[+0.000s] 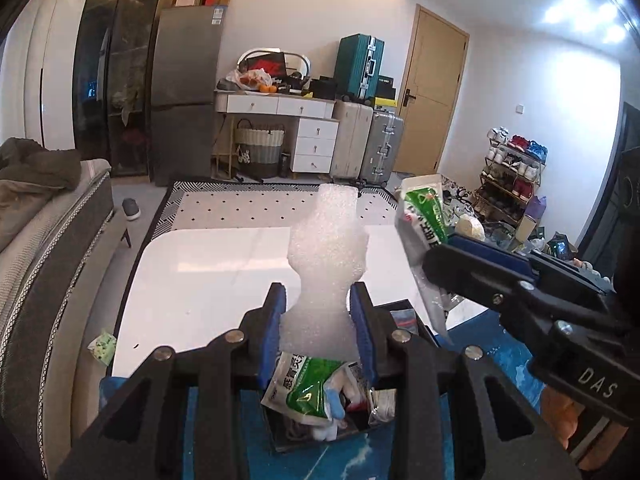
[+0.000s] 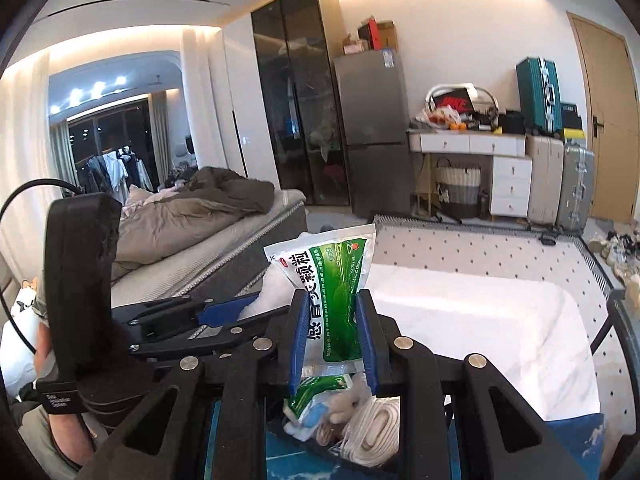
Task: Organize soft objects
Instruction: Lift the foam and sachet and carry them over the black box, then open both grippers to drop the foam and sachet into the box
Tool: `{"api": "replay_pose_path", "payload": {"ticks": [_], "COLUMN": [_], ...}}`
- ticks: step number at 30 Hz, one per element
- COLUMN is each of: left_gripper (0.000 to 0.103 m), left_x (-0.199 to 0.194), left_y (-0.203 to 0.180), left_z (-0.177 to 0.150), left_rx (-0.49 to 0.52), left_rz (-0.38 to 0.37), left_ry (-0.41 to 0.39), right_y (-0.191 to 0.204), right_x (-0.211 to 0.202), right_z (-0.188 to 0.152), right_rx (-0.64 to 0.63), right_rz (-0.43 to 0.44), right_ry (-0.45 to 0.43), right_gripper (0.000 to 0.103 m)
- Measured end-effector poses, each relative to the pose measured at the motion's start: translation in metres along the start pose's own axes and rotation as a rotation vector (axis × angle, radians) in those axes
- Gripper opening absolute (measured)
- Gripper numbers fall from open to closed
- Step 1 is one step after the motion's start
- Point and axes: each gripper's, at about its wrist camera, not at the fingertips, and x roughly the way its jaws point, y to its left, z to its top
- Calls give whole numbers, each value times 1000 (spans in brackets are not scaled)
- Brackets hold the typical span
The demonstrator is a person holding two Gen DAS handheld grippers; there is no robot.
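While both pieces are held up off the white table [image 1: 208, 272], the margin for error is thin. A white foam sheet [image 1: 326, 264] is pinched at its narrow waist by the left gripper [image 1: 320, 320], its wider upper part standing free toward twelve o'clock. A green-and-white sachet [image 2: 334, 276] is clamped near its lower end by the right gripper [image 2: 334, 328], jaws drawn close together on the packet. At six o'clock beneath both tools a dark tray [image 1: 404, 308] is seen, in which another green sachet [image 1: 308, 388] and a coil of white strap [image 2: 376, 428] lie among other soft items.

Slippage is judged the main risk: the foam is compressible and held only at its waist, so a quick swing could let it bend or pull out. The glossy sachet could slide from the pads. With the right tool at three o'clock, close to the left one, a collision between the held pieces is also possible.
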Motion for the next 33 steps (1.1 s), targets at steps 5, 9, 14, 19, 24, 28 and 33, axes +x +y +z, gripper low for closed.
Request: {"api": "replay_pose_path", "payload": {"ticks": [5, 9, 14, 19, 24, 28, 33], "left_gripper": [32, 32, 32, 32, 33, 33, 33], "left_x": [24, 48, 78, 85, 92, 97, 99], "left_y": [2, 3, -6, -8, -6, -6, -13], "left_z": [-1, -7, -23, -31, -36, -41, -41], "left_rx": [-8, -19, 8, -30, -59, -31, 12], "left_rz": [18, 19, 14, -7, -26, -13, 17], "left_ry": [78, 181, 346, 373, 390, 397, 386], "right_y": [-12, -26, -36, -39, -41, -41, -45], "right_x": [32, 74, 99, 111, 117, 118, 122], "right_z": [2, -9, -25, -25, -36, -44, -51], "right_rx": [4, 52, 48, 57, 61, 70, 78], "right_rz": [-23, -70, -92, -86, -72, -64, -57], "right_ry": [94, 307, 408, 431, 453, 465, 476], "right_gripper": [23, 23, 23, 24, 26, 27, 28]}}
